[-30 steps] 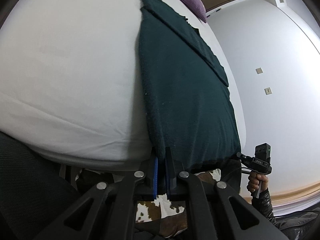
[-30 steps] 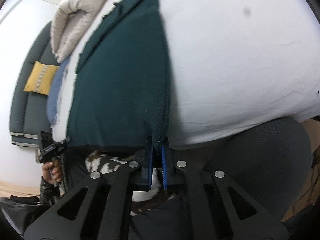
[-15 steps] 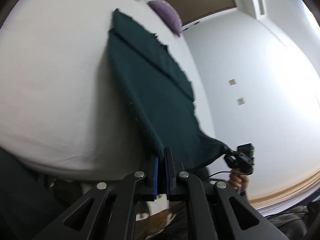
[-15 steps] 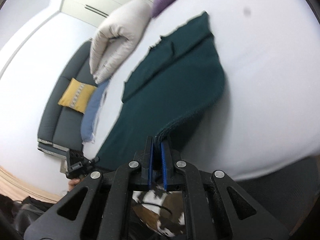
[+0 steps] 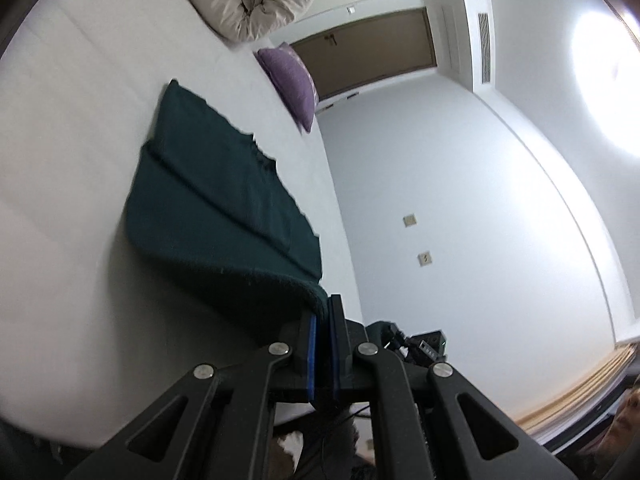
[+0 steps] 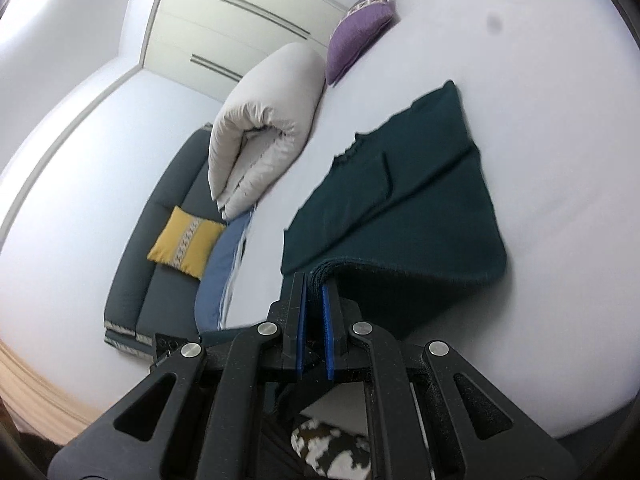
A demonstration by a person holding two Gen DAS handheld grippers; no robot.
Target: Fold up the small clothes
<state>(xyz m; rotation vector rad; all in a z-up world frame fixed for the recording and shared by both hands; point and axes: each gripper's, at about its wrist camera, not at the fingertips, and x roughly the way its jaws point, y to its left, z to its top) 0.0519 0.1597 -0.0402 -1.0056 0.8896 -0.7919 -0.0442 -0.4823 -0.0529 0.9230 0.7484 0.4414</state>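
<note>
A dark green knit garment [image 5: 224,204] lies spread on the white bed [image 5: 80,128], its sleeves folded in across the body. The near hem is lifted off the sheet and curls over toward the far end. My left gripper [image 5: 322,310] is shut on one corner of that hem. My right gripper [image 6: 314,286] is shut on the other hem corner of the garment [image 6: 404,196], with cloth bunched between its blue pads. In the left wrist view the right gripper's body [image 5: 424,346] shows just past my fingers.
A rolled beige duvet [image 6: 264,128] and a purple cushion [image 6: 360,28] lie at the far end of the bed [image 6: 560,160]. A grey sofa [image 6: 160,248] with a yellow cushion [image 6: 186,238] stands beside the bed, with a blue cloth [image 6: 220,272] at the bed's edge. A cow-print thing [image 6: 332,452] lies below my grippers.
Both grippers have risen and moved forward over the bed with the hem, so the near part of the garment has come off the bed's edge and now arches over itself.
</note>
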